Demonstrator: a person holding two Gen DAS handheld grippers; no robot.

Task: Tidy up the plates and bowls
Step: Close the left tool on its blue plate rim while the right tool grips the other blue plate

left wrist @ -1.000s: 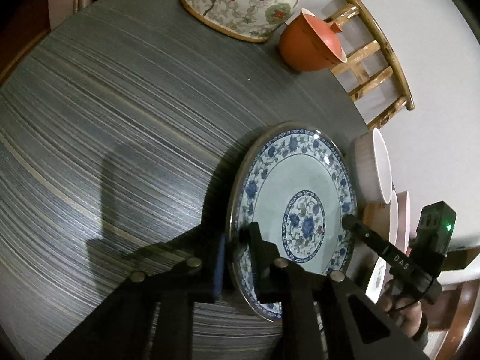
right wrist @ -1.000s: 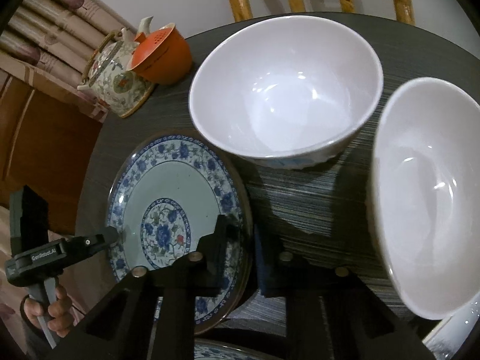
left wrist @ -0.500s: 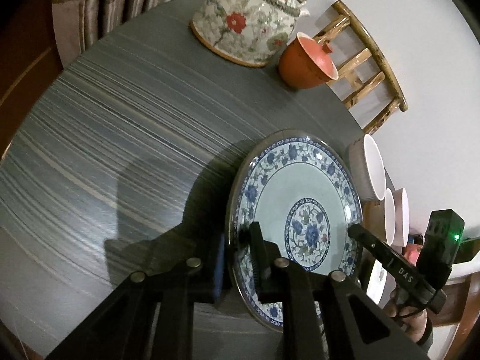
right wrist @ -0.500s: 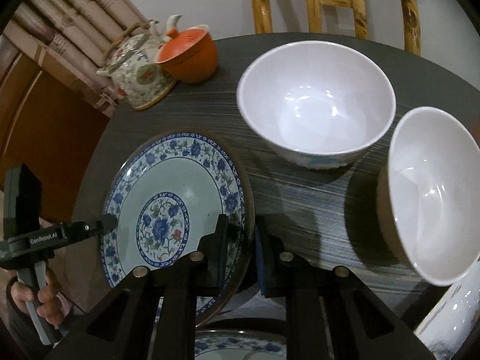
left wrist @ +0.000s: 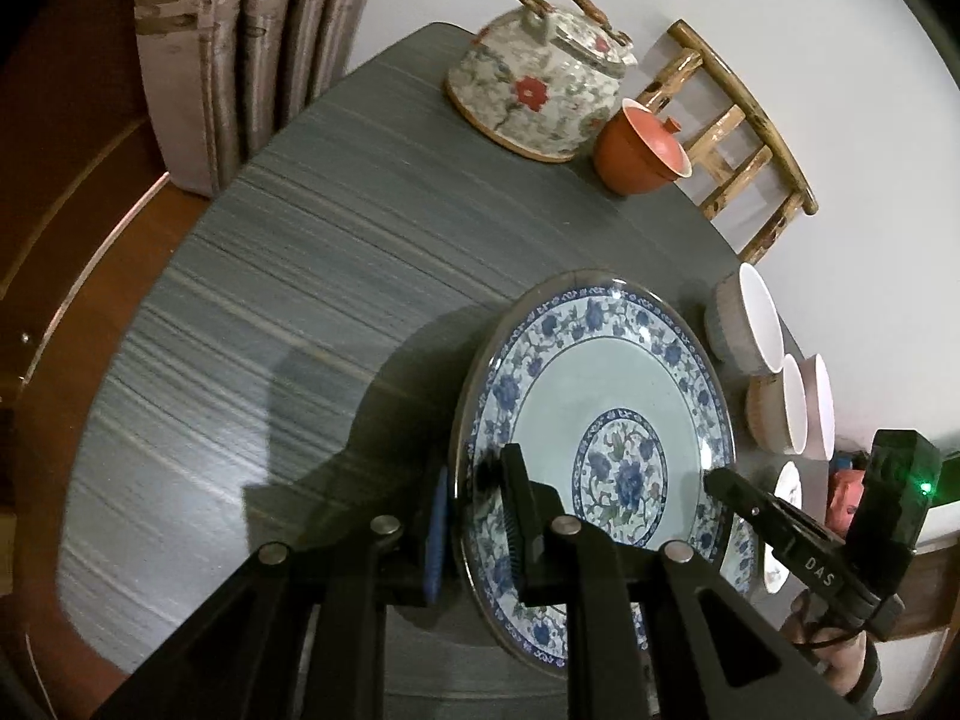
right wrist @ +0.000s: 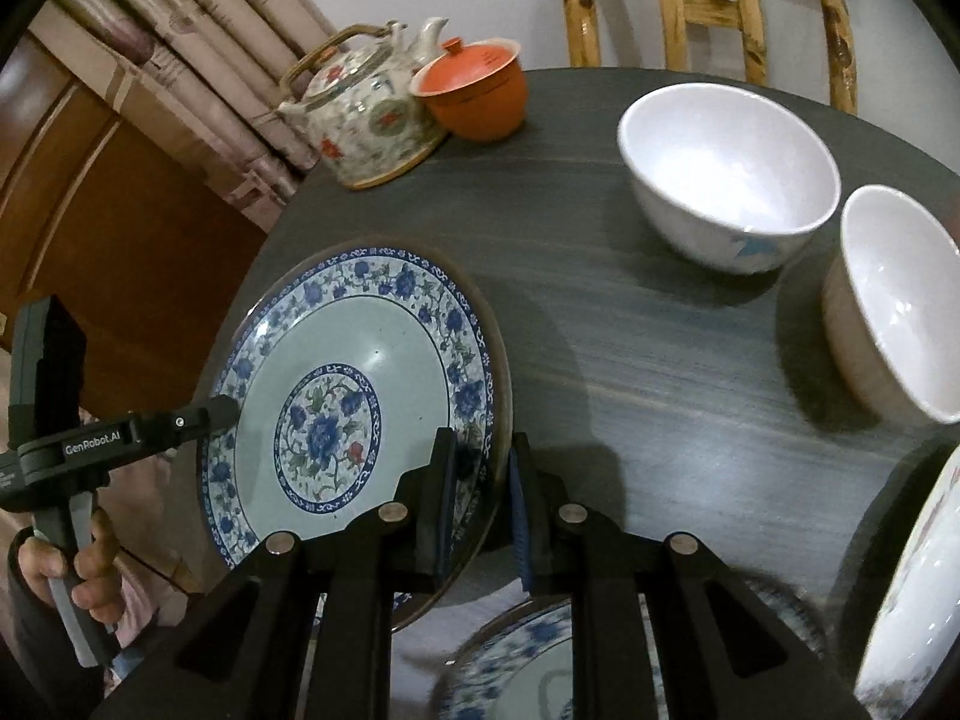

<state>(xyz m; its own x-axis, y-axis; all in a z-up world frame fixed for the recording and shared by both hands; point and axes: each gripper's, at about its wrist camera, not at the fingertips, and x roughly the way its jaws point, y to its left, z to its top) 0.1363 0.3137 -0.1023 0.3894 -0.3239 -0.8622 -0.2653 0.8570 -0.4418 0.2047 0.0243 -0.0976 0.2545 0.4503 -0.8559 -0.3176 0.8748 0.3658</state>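
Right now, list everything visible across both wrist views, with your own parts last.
held plate: 1, blue-and-white floral, lifted over table, gripped at opposite rims
second plate: 1, blue-and-white, below it, near edge
white bowls: 2, table's right side
white dish: 1, partly seen, far right
teapot: 1, floral, far edge
orange lidded cup: 1, beside teapot
table: 1, grey
bamboo chair: 1, behind table
curtain: 1, beige
left gripper: black, shut on rim
right gripper: black, shut on rim

Left gripper (left wrist: 474, 516): matte black angular fingers with blue ribbed pads, silver round screw heads at the pivots, white "GenRobot.AI" lettering on its side, grey handle. Right gripper (right wrist: 480, 480): same build, white "DAS" lettering, black rear block with a green light, thin black cable.
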